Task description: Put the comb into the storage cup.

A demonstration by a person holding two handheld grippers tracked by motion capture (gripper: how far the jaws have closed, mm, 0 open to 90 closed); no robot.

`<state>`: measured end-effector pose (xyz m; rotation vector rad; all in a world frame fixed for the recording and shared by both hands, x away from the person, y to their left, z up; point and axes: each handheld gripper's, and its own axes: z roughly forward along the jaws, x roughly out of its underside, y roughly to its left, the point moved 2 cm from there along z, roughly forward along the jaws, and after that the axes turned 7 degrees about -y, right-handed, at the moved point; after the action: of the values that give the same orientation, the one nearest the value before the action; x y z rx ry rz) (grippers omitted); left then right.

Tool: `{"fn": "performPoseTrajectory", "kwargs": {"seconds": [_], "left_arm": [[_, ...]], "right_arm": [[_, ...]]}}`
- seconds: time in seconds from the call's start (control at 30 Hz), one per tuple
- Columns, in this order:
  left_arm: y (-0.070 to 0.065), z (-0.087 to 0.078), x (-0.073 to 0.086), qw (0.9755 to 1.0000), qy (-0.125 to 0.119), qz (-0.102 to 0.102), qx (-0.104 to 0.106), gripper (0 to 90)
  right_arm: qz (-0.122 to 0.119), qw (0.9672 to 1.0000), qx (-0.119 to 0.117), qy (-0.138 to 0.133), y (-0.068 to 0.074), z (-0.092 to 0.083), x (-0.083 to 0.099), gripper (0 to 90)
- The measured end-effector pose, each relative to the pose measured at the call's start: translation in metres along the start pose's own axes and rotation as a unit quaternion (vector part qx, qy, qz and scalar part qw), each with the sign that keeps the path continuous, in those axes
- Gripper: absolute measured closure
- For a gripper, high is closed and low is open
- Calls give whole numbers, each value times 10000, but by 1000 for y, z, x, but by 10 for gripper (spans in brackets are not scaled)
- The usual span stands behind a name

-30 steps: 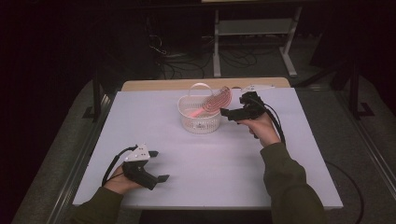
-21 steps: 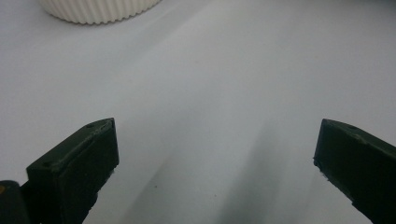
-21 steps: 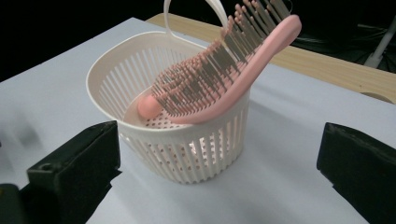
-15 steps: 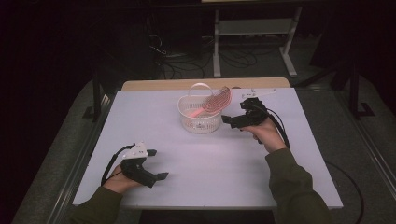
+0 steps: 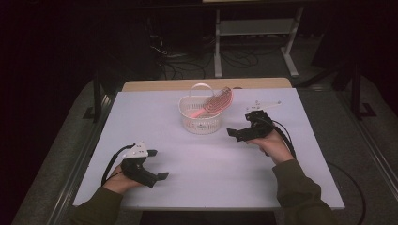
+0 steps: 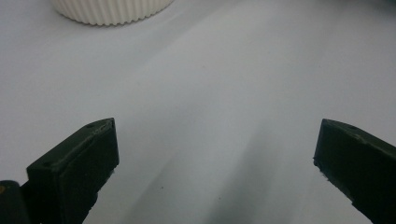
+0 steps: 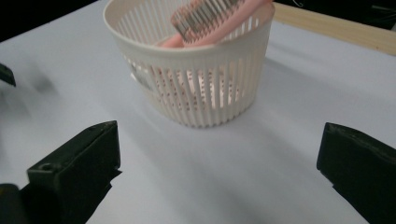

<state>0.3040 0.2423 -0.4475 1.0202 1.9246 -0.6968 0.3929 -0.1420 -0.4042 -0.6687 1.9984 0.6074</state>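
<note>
Fingers of the left gripper (image 5: 158, 165) and the right gripper (image 5: 234, 133) are spread wide, holding nothing, over the white table (image 5: 206, 164). Ahead, a pink plastic hairbrush (image 5: 213, 105) leans in a white slatted plastic basket (image 5: 201, 123).

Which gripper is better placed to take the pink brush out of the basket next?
Probably the right gripper: open, beside the basket that holds the brush. The left gripper lies farther off.

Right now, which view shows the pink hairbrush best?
The high view: the hairbrush shows whole, leaning in the basket with its head over the rim. The right gripper view shows it closer but cut off at the top; the left gripper view catches just the basket's base.
</note>
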Motion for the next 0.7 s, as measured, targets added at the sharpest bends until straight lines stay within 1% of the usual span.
{"fn": "performPoseTrajectory", "kwargs": {"seconds": [0.13, 0.27, 0.47, 0.63, 0.7], "left_arm": [[0, 0, 0, 10000, -8, -5, 2, 1], [0, 0, 0, 10000, -11, -1, 6, 1], [0, 0, 0, 10000, -12, -1, 14, 1], [0, 1, -1, 10000, -12, 5, 24, 1], [0, 1, -1, 10000, -6, 10, 30, 1]], "right_arm": [[-51, 10000, -38, 55, 3, -6, 7, 0], [-48, 9999, -83, 77, 6, -11, 12, 0], [-147, 9996, -156, 167, 12, -19, 22, 0], [-147, 9997, -128, 177, 15, -26, 30, 0], [-189, 9995, -131, 209, 16, -29, 34, 0]]}}
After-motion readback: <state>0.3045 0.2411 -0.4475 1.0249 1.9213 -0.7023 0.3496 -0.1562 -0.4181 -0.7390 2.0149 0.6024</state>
